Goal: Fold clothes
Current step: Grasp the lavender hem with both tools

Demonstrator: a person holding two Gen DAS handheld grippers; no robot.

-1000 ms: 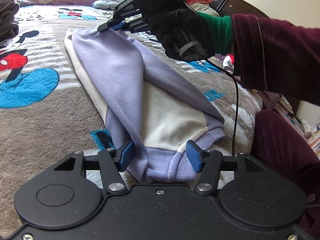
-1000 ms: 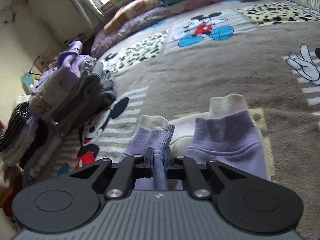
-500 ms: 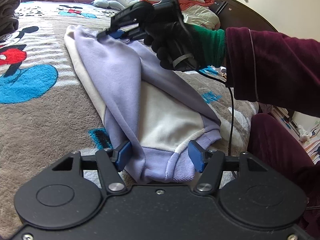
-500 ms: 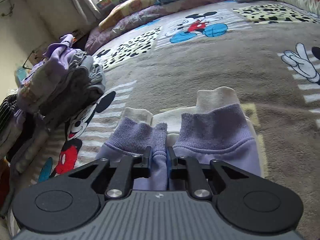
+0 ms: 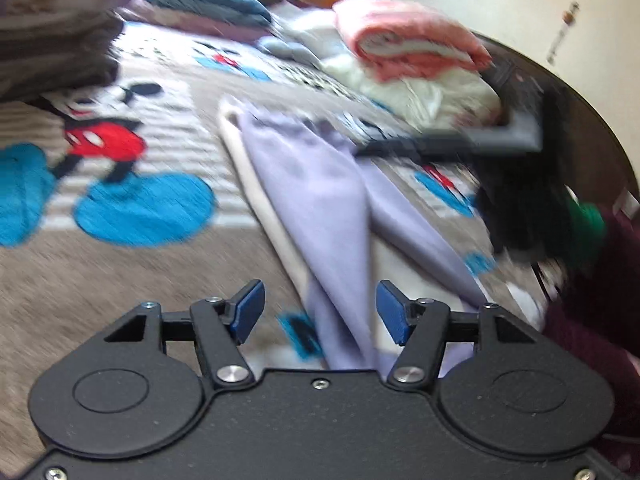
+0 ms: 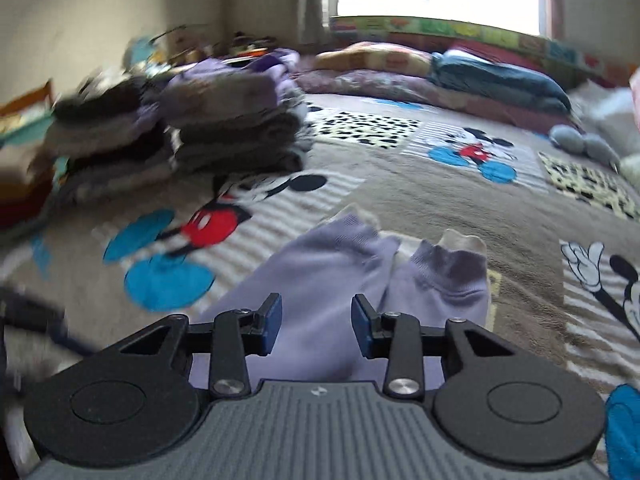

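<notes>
- Sweater (image 5: 320, 216): lilac, folded lengthwise on blanket (image 5: 120, 288), lying released ahead of both fingers.
- Left gripper (image 5: 320, 312): spread, empty, hem below.
- Right gripper (image 6: 316, 324): opening, pinching nothing; cuffs (image 6: 452, 268) just beyond.

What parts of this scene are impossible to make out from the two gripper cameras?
- Lilac and cream sweatshirt: in the left wrist view its near hem is hidden behind the left gripper.
- Black right gripper: in the left wrist view it is smeared by motion, so its fingers cannot be read there.
- Stack of folded grey and purple clothes: in the right wrist view it is blurred, so single garments cannot be counted.
</notes>
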